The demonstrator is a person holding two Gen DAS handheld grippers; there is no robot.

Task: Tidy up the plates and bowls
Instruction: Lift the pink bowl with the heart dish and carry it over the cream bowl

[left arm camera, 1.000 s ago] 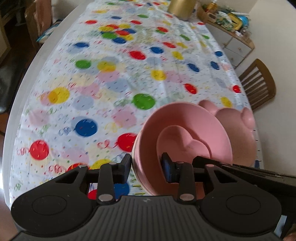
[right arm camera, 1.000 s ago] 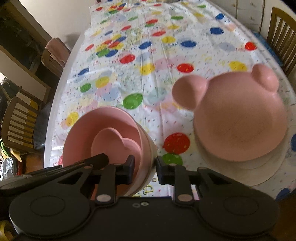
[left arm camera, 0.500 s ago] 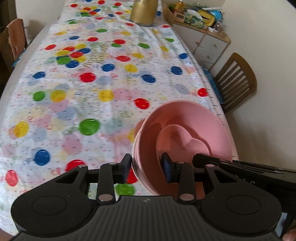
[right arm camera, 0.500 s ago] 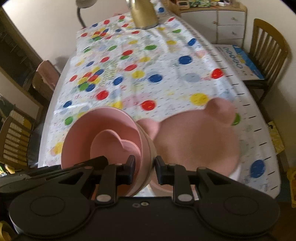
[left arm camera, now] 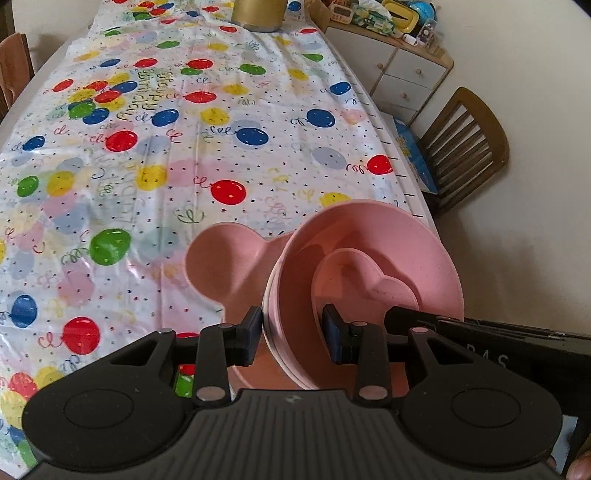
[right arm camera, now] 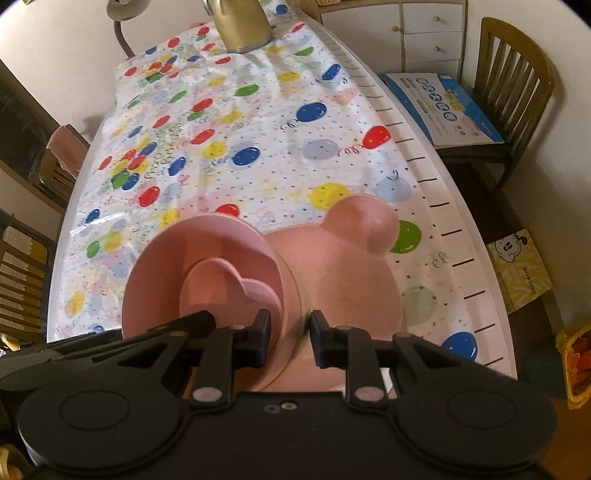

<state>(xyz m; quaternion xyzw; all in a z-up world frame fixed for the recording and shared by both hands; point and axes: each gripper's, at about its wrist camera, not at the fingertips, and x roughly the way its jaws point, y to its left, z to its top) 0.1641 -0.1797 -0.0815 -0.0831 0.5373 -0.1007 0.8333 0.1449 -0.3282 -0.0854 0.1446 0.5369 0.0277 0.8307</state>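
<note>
yellow box (right arm camera: 524, 269): "BOBDOG" | right gripper (left arm camera: 491, 360): letters "R A S"

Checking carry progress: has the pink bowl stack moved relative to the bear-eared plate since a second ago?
Yes. In the right wrist view the bowl stack, held by both grippers, now overlaps the bear-eared plate; a second ago it sat clear to the plate's left.

You have two grippers (left arm camera: 291, 338) (right arm camera: 289, 338), one round bowl (left arm camera: 424, 251), one heart dish (left arm camera: 369, 280), one bear plate (left arm camera: 229, 258), three chairs (right arm camera: 517, 81) and one gold pot (right arm camera: 240, 22).
</note>
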